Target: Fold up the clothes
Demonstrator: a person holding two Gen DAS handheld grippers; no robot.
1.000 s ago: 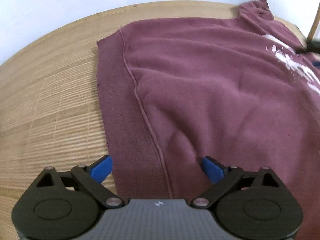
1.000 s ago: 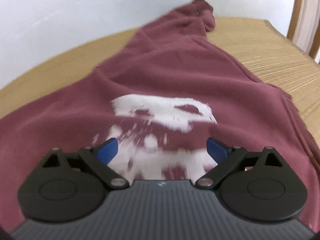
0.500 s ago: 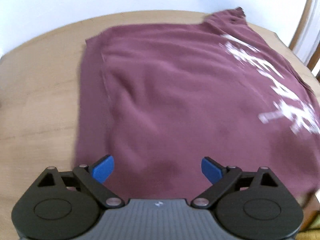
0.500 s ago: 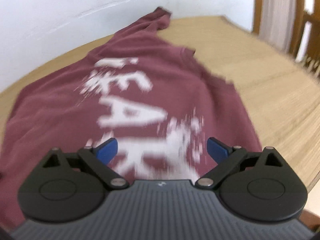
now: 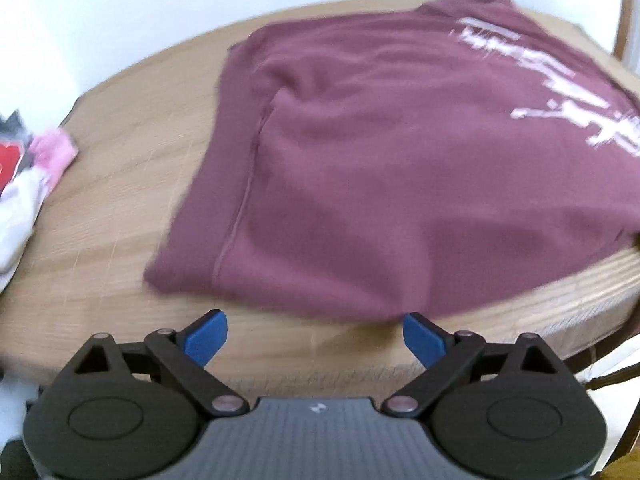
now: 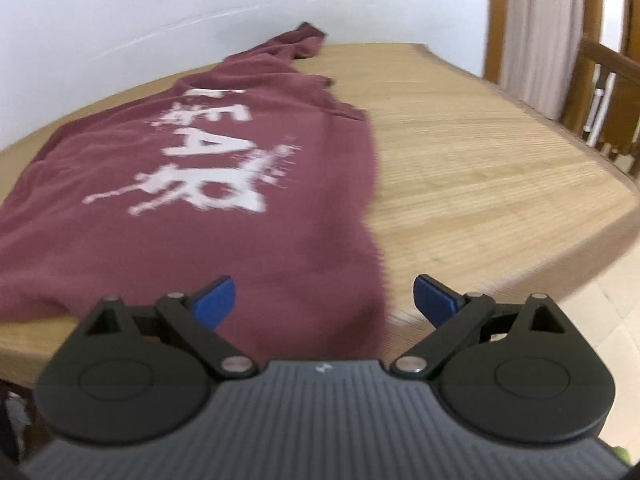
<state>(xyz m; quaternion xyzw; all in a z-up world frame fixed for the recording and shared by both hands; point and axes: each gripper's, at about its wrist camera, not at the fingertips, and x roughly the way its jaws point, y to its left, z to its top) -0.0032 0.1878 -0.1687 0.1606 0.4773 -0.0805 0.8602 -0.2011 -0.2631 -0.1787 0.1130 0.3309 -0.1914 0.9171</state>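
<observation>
While a maroon sweatshirt (image 5: 400,168) lies spread across a round wooden worktop (image 5: 120,184), both claws are seen hanging clear of it, near the worktop's front edge. The left claw (image 5: 315,338) is held wide open, its blue fingertips (image 5: 206,338) spread apart above bare wood just short of the garment's near hem, and nothing is gripped between them. The right claw (image 6: 325,304) is likewise parted wide and empty; in the right wrist view the sweatshirt (image 6: 208,200) runs under its left fingertip, and the garment's right edge falls between the two tips. White lettering (image 6: 204,168), smeared by blur, is printed across the chest, and a bunched part of the garment (image 6: 304,42) is seen at the far end near the white wall (image 6: 160,8). A stitched seam runs down the garment's left side in the left wrist view, with a band of fabric lying outside it. A pile of other clothes (image 5: 28,176), pink, white and red, is glimpsed at the worktop's left rim. Wooden chair parts (image 6: 608,80) are visible beyond the worktop's right side. Both views are softened by motion blur.
</observation>
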